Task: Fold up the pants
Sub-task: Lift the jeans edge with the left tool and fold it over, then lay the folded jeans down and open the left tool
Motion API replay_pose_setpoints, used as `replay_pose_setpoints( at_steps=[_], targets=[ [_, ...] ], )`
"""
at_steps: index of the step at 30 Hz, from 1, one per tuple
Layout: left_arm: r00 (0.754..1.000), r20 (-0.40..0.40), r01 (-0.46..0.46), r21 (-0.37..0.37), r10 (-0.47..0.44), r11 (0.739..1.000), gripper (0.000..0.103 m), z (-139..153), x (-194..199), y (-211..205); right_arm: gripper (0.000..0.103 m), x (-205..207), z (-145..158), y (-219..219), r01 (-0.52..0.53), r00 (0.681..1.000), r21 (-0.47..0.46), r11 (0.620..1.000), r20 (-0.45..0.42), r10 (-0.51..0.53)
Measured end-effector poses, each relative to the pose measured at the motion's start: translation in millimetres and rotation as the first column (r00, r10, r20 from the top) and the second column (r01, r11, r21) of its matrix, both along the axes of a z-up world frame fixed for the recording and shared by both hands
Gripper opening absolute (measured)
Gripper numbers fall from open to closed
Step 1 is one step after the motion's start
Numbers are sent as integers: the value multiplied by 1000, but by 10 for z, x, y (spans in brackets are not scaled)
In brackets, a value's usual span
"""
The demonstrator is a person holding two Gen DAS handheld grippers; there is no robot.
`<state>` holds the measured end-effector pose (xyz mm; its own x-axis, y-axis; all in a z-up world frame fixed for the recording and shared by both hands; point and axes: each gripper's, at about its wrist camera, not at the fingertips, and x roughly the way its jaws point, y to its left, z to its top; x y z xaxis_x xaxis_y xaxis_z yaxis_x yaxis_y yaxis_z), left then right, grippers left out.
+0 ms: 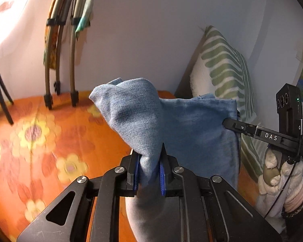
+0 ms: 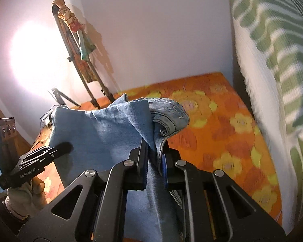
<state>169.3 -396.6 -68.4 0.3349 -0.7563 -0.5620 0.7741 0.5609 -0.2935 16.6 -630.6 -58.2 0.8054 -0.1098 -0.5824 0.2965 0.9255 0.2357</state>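
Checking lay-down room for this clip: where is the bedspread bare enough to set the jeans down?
Bare orange bedspread runs between the held jeans and the green-striped pillow, back to the wall. In the left view, bedspread is also free in front of the tripod legs and stand feet. The back-left corner is crowded with those stands.

The right claw (image 2: 154,161) fills the lower middle of the view, its jaws clamped on a bunched edge of the blue denim pants (image 2: 103,133). A stitched, seamed part of the denim curls over to the right above the jaws. The cloth spreads leftward to the left claw (image 2: 67,146), whose tip is against the fabric's left edge; a gloved hand (image 2: 24,195) grips its handle. Below lies a bed (image 2: 222,125) with an orange flowered cover. A green-and-white striped cushion (image 2: 272,60) stands at right. Tripod legs (image 2: 86,80) lean against the pale wall.
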Motion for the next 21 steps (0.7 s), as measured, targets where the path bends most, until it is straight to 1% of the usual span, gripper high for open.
replay_pose_setpoints(
  at_steps=[4, 8, 12, 17, 21],
  targets=[
    [999, 46, -30, 8, 29, 1000, 14, 62, 329, -168, 11, 374, 130, -108, -1, 1000, -38, 999, 7, 1],
    [994, 91, -63, 28, 61, 998, 14, 54, 660, -377, 11, 811, 157, -295, 21, 1000, -54, 998, 15, -20],
    [991, 114, -80, 60, 73, 995, 13, -51, 998, -602, 11, 1281, 61, -492, 44, 999, -49, 998, 7, -44],
    [991, 112, -89, 77, 80, 993, 13, -212, 1321, -845, 11, 1687, -94, -727, 74, 997, -43, 996, -5, -74],
    [989, 125, -95, 99, 82, 991, 14, -346, 1476, -991, 11, 1943, -229, -901, 94, 995, -47, 994, -24, -95]
  ],
)
